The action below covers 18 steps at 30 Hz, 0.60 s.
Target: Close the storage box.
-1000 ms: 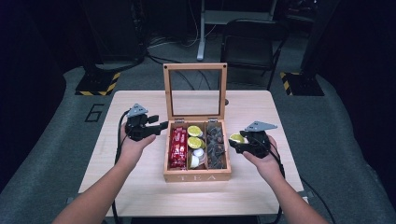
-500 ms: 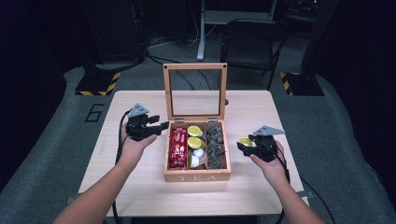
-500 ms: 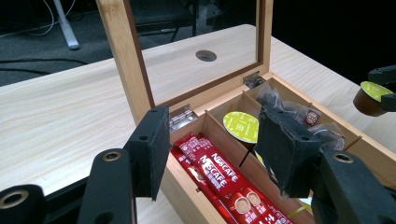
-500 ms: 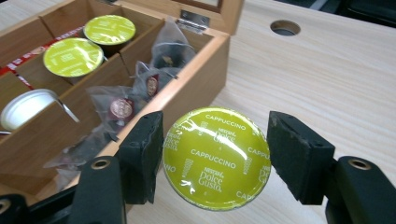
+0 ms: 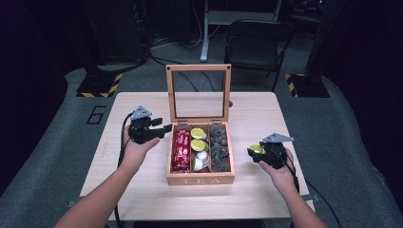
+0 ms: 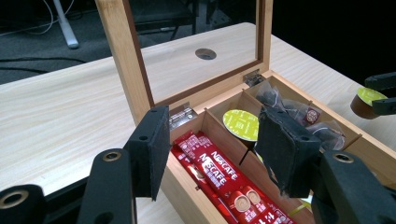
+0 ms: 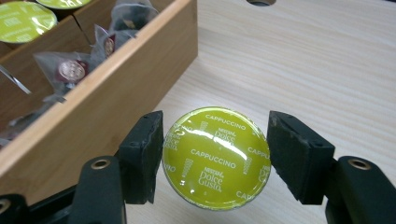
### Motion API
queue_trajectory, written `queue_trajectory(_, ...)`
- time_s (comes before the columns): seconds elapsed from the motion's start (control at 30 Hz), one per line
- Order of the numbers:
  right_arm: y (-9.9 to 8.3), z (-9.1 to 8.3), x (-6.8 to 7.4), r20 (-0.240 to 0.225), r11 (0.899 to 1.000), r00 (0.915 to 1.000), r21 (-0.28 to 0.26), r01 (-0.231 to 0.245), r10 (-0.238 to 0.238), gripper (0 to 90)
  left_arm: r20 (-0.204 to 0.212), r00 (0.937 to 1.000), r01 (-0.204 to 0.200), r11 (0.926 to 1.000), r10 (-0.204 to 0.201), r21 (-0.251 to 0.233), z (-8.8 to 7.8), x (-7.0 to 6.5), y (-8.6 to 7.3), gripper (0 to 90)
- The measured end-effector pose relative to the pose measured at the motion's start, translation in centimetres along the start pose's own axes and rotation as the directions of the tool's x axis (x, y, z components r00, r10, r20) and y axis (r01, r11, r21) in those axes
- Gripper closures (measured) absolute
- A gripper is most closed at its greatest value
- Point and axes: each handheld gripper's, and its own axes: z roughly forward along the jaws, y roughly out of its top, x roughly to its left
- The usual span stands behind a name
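A wooden tea box (image 5: 200,180) stands open mid-table, its glass lid (image 5: 170,92) upright. It holds red Nescafé sticks (image 5: 181,149) on the left, green-topped capsules (image 5: 197,138) in the middle and dark tea bags (image 5: 219,147) on the right. My right gripper (image 5: 254,154) hovers right of the box, shut on a green Cappuccino capsule (image 7: 217,158) just above the table. My left gripper (image 5: 164,129) is open and holds nothing, level with the box's back left corner. From the left gripper view, its jaws (image 6: 212,121) frame the sticks (image 6: 219,175) and a capsule (image 6: 240,124).
The light wooden table (image 5: 142,194) has bare room left, right and in front of the box. A round cable hole (image 6: 205,53) sits behind the lid. A black chair (image 5: 254,45) and stands are on the floor beyond the far edge.
My right gripper has carried the capsule a little to the right and down, away from the box's right wall. The left gripper has not moved.
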Motion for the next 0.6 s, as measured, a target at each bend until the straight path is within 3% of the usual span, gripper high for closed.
queue_trajectory(0.6,-2.4,-0.2,-2.0,0.033,0.993,0.9927,-0.012,-0.116,0.116,36.9,0.0,1.0,-0.004,1.0,0.004,0.005,0.1,0.0,-0.2,44.4)
